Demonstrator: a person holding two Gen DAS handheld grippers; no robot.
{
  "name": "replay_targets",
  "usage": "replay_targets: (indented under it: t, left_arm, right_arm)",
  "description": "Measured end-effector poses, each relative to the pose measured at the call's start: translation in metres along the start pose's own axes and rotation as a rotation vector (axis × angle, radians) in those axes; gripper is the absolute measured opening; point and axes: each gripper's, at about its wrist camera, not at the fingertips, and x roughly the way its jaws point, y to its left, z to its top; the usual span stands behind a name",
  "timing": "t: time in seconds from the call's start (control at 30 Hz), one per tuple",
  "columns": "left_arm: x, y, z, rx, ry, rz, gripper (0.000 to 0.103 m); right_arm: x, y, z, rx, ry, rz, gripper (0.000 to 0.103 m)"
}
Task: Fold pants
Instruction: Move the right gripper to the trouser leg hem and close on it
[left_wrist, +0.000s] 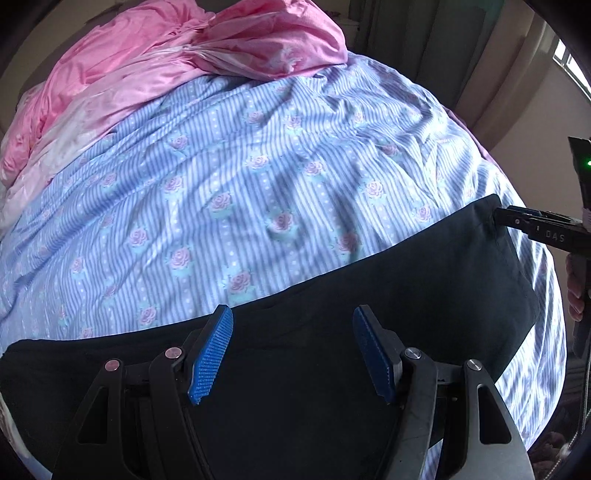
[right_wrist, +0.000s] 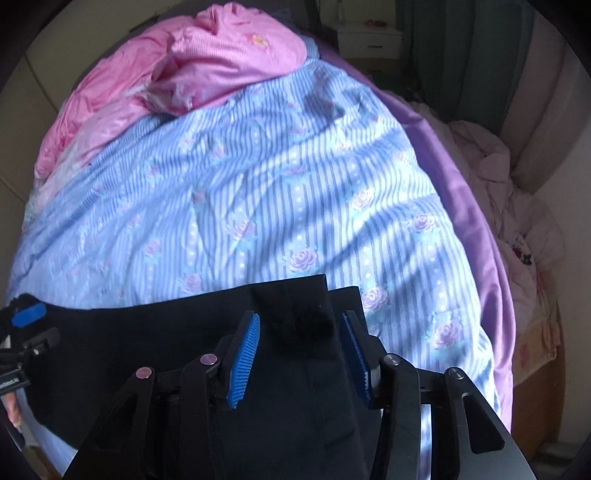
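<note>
The black pants (left_wrist: 332, 314) lay spread across the striped floral bedsheet (left_wrist: 221, 184). The left gripper (left_wrist: 291, 350) stood open above the fabric. The right gripper (right_wrist: 301, 350) straddled a raised fold, jaws not visibly clamped.

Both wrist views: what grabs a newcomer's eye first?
The black pants spread across the near edge of the blue striped floral sheet, with a bunched fold between the right gripper's blue pads. Behind, a crumpled pink quilt is heaped at the bed's far end.
</note>
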Motion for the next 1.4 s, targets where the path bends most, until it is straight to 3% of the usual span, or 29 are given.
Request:
replay_targets:
  t: [0.3, 0.37, 0.43, 0.53, 0.67, 1.1, 1.17, 1.23, 1.4]
  left_arm:
    - [0.011, -0.012, -0.003, -0.022, 0.040, -0.017, 0.067]
    - [0.014, -0.018, -0.005, -0.016, 0.050, -0.018, 0.067]
    - [0.017, -0.022, -0.005, -0.015, 0.058, -0.023, 0.067]
    - [0.018, -0.027, -0.007, -0.015, 0.065, -0.035, 0.067]
    - [0.017, -0.034, -0.008, -0.015, 0.062, -0.048, 0.067]
    - [0.014, -0.025, -0.015, -0.030, 0.066, -0.020, 0.067]
    - [0.011, -0.024, -0.017, -0.025, 0.058, -0.001, 0.067]
    - [0.007, -0.026, -0.018, -0.015, 0.043, 0.008, 0.067]
    - [-0.005, -0.041, -0.018, 0.017, 0.005, 0.000, 0.067]
  right_arm:
    - [0.030, -0.013, -0.001, 0.029, 0.058, 0.054, 0.044]
    - [0.033, -0.016, -0.002, 0.046, 0.061, 0.058, 0.038]
    - [0.033, -0.020, -0.003, 0.061, 0.061, 0.070, 0.018]
    - [0.024, -0.020, -0.004, 0.070, 0.034, 0.058, 0.009]
    - [0.007, -0.021, -0.007, 0.073, -0.018, -0.020, 0.008]
    - [0.016, -0.024, -0.009, 0.084, -0.004, -0.071, 0.009]
    - [0.007, -0.023, -0.009, 0.070, -0.016, -0.062, 0.013]
    - [-0.006, -0.025, -0.011, 0.063, -0.044, -0.080, 0.027]
    - [-0.024, -0.033, -0.026, 0.048, -0.040, -0.043, 0.032]
